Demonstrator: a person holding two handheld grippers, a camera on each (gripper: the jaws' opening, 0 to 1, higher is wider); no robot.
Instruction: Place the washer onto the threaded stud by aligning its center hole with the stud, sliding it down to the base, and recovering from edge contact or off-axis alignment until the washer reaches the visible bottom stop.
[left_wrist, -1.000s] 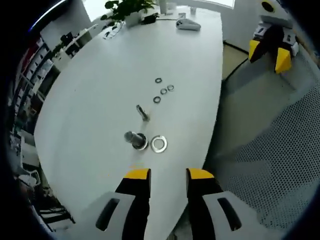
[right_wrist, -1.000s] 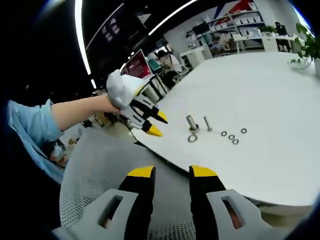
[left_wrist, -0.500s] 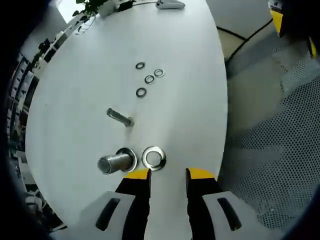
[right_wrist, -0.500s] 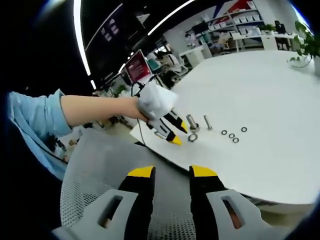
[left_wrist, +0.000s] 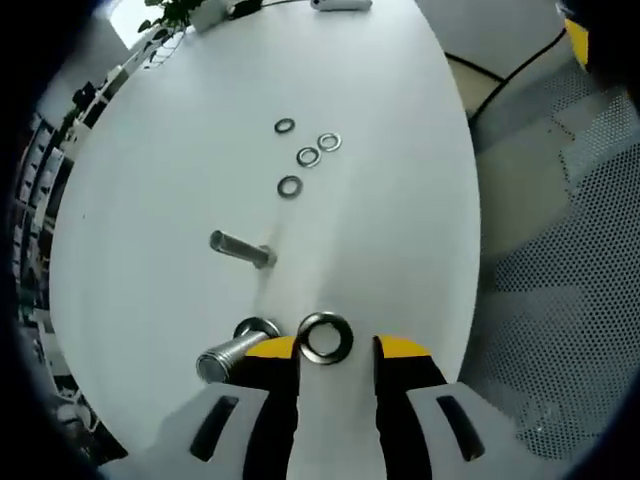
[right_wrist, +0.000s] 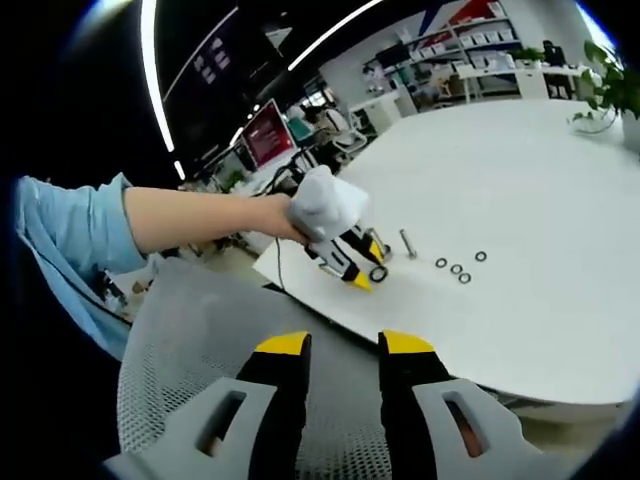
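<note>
A steel washer (left_wrist: 326, 337) lies on the white table (left_wrist: 380, 200), just between the yellow fingertips of my left gripper (left_wrist: 337, 348), whose jaws stand open around it. The threaded stud (left_wrist: 232, 353) stands upright on its flanged base immediately left of the washer, beside the left fingertip (left_wrist: 272, 348). In the right gripper view a gloved hand (right_wrist: 325, 205) holds the left gripper (right_wrist: 362, 272) down at the washer (right_wrist: 378, 273), with the stud (right_wrist: 374, 243) behind it. My right gripper (right_wrist: 345, 345) hangs open and empty over a mesh chair seat (right_wrist: 200, 360).
A loose bolt (left_wrist: 240, 248) lies on its side beyond the stud. Several small washers (left_wrist: 308, 156) sit farther out. A plant (left_wrist: 175, 10) and a white object (left_wrist: 340, 4) are at the far end. The table edge (left_wrist: 470, 250) curves on the right, with a mesh chair (left_wrist: 570, 300) beyond.
The left gripper has moved forward and down to the table, so the washer now sits between its fingertips. The right gripper has stayed in place.
</note>
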